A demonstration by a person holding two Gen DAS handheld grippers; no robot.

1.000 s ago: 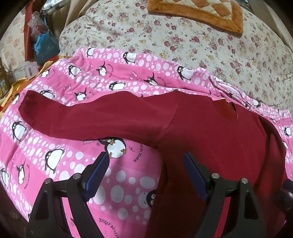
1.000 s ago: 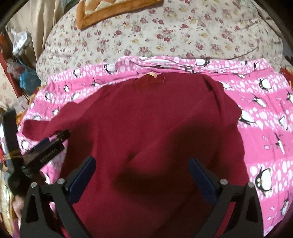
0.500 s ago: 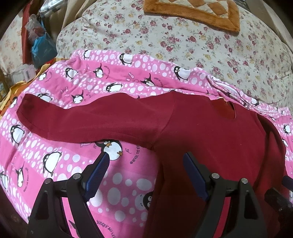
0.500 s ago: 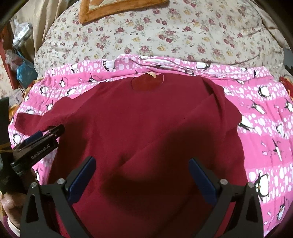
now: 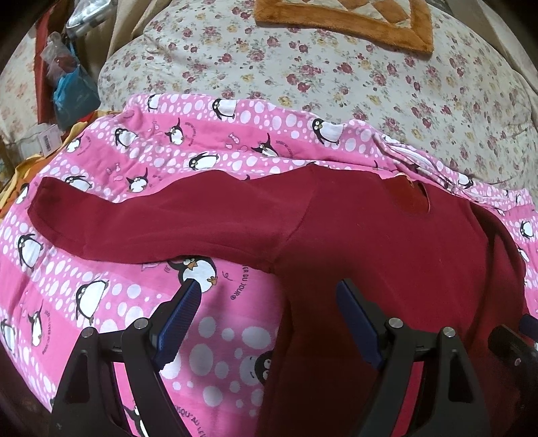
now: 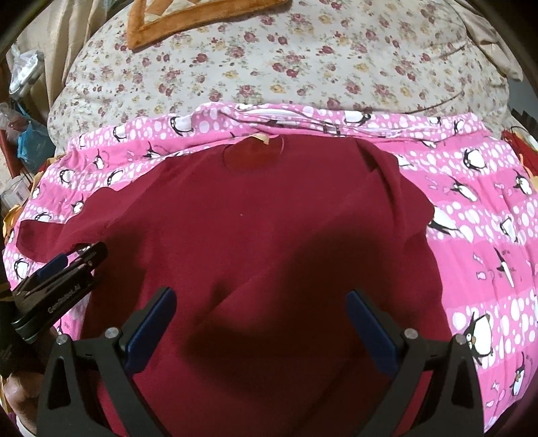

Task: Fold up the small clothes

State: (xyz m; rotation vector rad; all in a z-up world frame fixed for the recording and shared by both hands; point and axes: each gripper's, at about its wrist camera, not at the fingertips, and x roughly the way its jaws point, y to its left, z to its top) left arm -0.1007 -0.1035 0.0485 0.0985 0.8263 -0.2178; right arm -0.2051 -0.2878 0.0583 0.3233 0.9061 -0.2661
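1. Maroon shirt (image 6: 262, 235) lay flat, front down or up not clear, on a pink penguin-print blanket (image 6: 477, 235); neck opening at 12 o'clock in the right wrist view.
2. One sleeve (image 5: 151, 222) ran out straight toward 9 o'clock in the left wrist view; the other sleeve (image 6: 396, 188) was folded in over the body at about 2 o'clock in the right wrist view.
3. Left gripper (image 5: 269, 292) hovered with jaws spread wide, nothing between the pads; the shirt's side edge and armpit lay just beyond, from 12 to 3 o'clock of it, blanket under the left-hand finger.
4. Right gripper (image 6: 260, 299) was likewise wide apart and empty, above the lower middle of the shirt, which filled the space from 9 to 3 o'clock.
5. Hem was cut off at 6 o'clock behind the gripper bodies in both views; a dark shadow blurred the cloth's creases there.
6. Floral bedspread (image 6: 302, 60) and an orange quilted mat (image 5: 353, 20) sat at 12 o'clock, the mat cropped by the frame.
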